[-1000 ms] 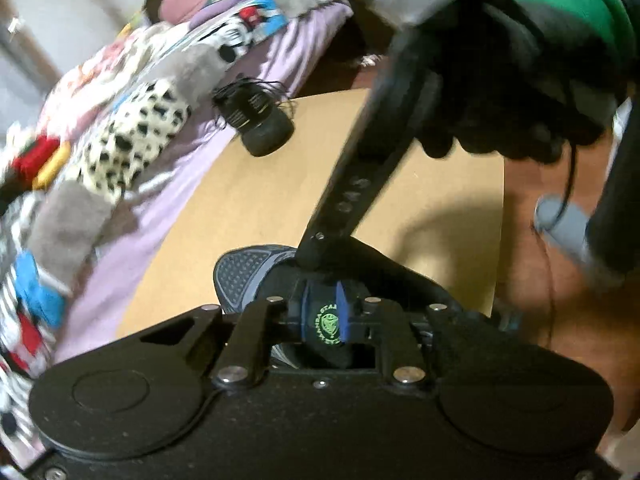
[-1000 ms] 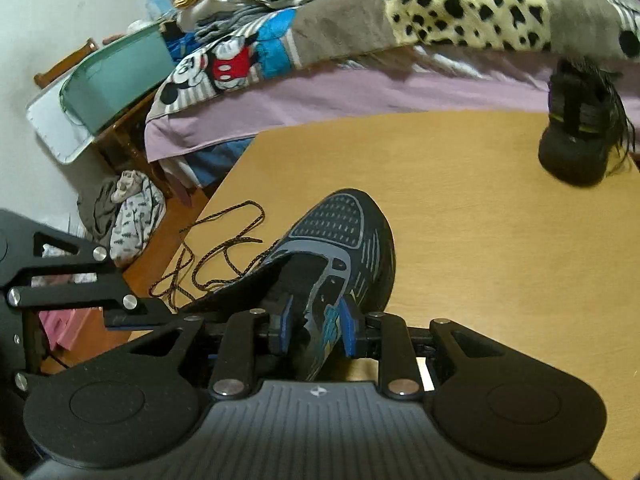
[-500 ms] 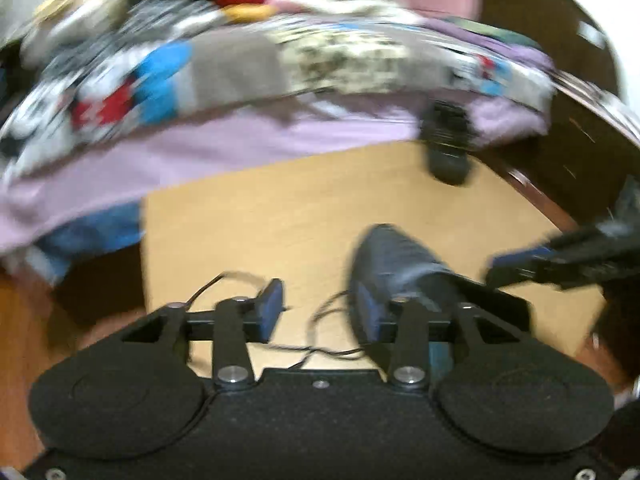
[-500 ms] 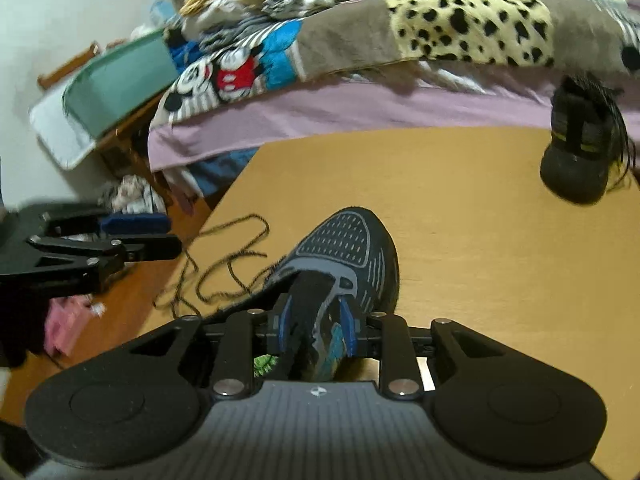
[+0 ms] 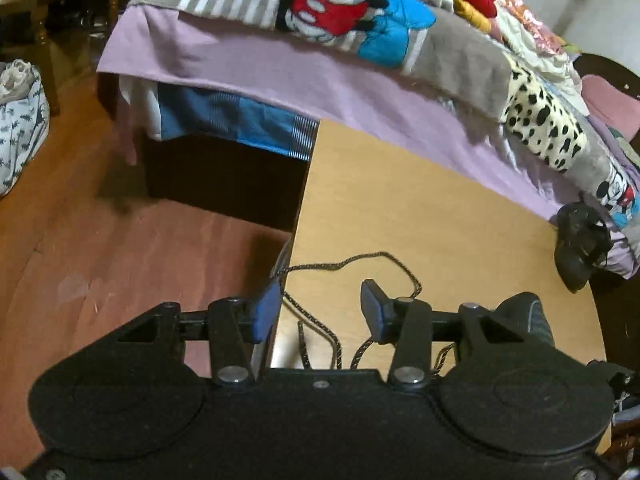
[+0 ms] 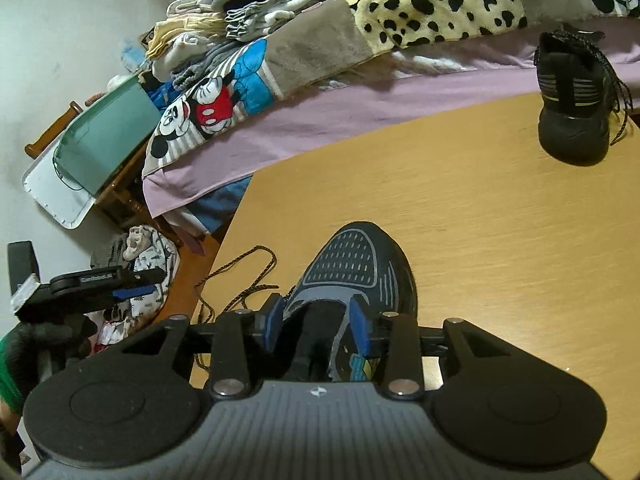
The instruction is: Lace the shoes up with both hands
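A dark shoe with a grey mesh toe [image 6: 360, 264] stands near the front left of the wooden table [image 6: 500, 240]. My right gripper [image 6: 316, 326] straddles its throat. The jaws are opening, with the black tongue between the blue pads and not pinched. A loose black speckled lace [image 6: 240, 268] trails off the shoe over the table's left edge. My left gripper [image 5: 320, 312] hangs open over that lace [image 5: 360, 258] at the table edge, gripping nothing. The shoe's toe [image 5: 528, 316] shows to its right. In the right wrist view the left gripper [image 6: 132, 284] sits at far left, held by a gloved hand [image 6: 40, 340].
A second black shoe [image 6: 572, 92] stands at the table's far right, against the bed. The bed [image 5: 280, 64] with a purple sheet and cartoon blanket borders the far side. Left of the table is wooden floor [image 5: 120, 260], with a cloth bag [image 5: 20, 120] and a teal bin [image 6: 108, 136].
My left gripper has left the shoe, swung left to the table edge over the lace, rolled level and opened. The right gripper's jaws have widened around the shoe's throat.
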Demonstrator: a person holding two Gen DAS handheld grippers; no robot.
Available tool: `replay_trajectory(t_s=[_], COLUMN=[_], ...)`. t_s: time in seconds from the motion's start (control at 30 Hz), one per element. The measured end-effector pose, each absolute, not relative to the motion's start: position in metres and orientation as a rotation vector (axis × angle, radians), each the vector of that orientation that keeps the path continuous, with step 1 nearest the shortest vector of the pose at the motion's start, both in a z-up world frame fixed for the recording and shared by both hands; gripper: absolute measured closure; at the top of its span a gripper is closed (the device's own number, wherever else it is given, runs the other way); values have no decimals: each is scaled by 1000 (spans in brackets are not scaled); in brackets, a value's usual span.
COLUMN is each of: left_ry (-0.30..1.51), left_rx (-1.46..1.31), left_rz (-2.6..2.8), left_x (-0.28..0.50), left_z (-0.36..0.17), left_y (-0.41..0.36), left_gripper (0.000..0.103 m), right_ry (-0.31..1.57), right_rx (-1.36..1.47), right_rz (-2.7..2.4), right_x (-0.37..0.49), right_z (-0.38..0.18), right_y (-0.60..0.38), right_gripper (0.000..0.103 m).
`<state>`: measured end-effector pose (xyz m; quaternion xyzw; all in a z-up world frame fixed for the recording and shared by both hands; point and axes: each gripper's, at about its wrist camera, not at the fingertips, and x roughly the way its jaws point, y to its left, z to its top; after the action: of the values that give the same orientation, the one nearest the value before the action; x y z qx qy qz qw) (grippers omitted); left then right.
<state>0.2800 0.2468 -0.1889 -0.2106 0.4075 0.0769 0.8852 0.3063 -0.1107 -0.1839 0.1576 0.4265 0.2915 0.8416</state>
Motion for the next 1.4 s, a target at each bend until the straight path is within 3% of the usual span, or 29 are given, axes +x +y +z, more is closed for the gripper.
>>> replay_trajectory(t_s=[0.37, 0.5, 0.6, 0.97, 1.03, 1.33, 1.4], left_ry=[951, 965, 970, 1006, 1011, 942, 886], left_rx=[-40, 25, 38, 47, 36, 55, 39], left_rz=[-44, -64, -69, -103, -111, -159, -213], left_x=[303, 309, 314, 321, 321, 315, 311], left_z=[-225, -235, -239, -244, -243, -217, -204], left_y=[172, 164, 162, 156, 156, 143, 137], left_gripper=[60, 67, 69, 89, 100, 101, 101], right_ry=[899, 887, 888, 895, 895, 902, 908], right_rx=[358, 412, 502, 651, 662, 705, 731], right_rz=[646, 677, 695, 718, 719, 736, 744], right_x=[313, 316, 320, 327, 327, 327, 328], right_z=[-185, -184, -184, -188, -189, -193, -195], right_y=[-104, -106, -111, -126, -127, -125, -124], right_gripper=[64, 63, 52, 51, 51, 53, 58])
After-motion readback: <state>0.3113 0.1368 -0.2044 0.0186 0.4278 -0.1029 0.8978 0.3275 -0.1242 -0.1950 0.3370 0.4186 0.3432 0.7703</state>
